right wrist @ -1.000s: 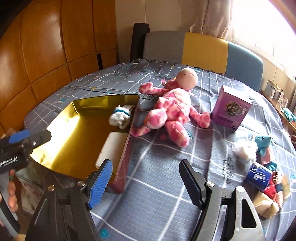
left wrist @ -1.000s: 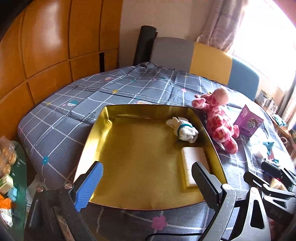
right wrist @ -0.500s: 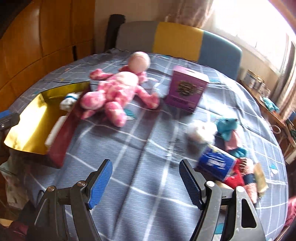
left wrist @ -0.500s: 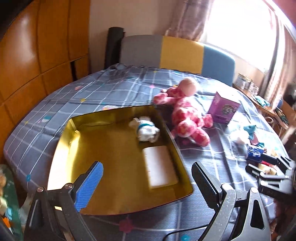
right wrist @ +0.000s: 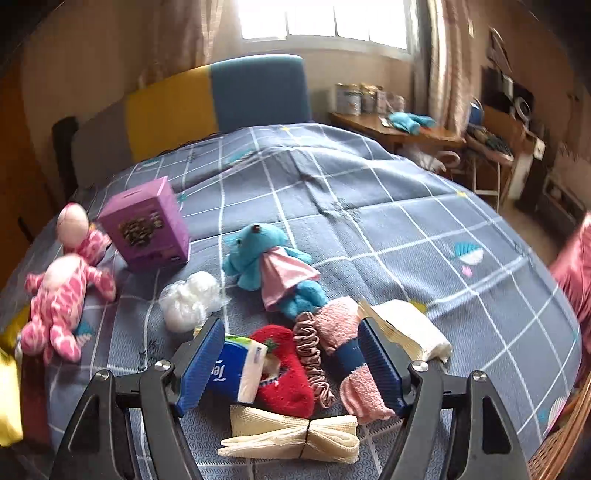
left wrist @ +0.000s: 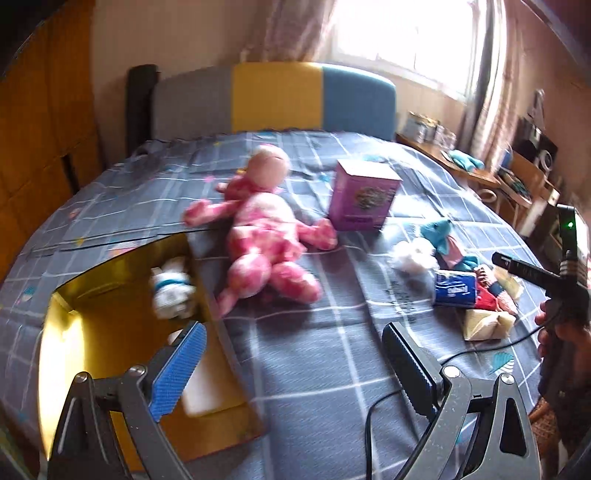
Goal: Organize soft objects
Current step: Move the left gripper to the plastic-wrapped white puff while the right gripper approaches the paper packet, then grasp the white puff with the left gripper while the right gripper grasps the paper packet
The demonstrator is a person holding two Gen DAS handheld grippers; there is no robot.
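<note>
This is a home bedroom. A bed [right wrist: 369, 221] spread with a grey-blue checked quilt fills the middle of the room, and at its far end stands a padded headboard [right wrist: 207, 99] in grey, yellow and blue panels. A curtained window [right wrist: 325, 18] glows behind it. Warm wooden wall panels [left wrist: 44, 122] run along the left. On the right a cluttered wooden desk [right wrist: 399, 133] carries tins and odds and ends. Soft toys such as a pink plush doll [left wrist: 266, 229] and a blue plush toy [right wrist: 266, 258] lie on the quilt.
</note>
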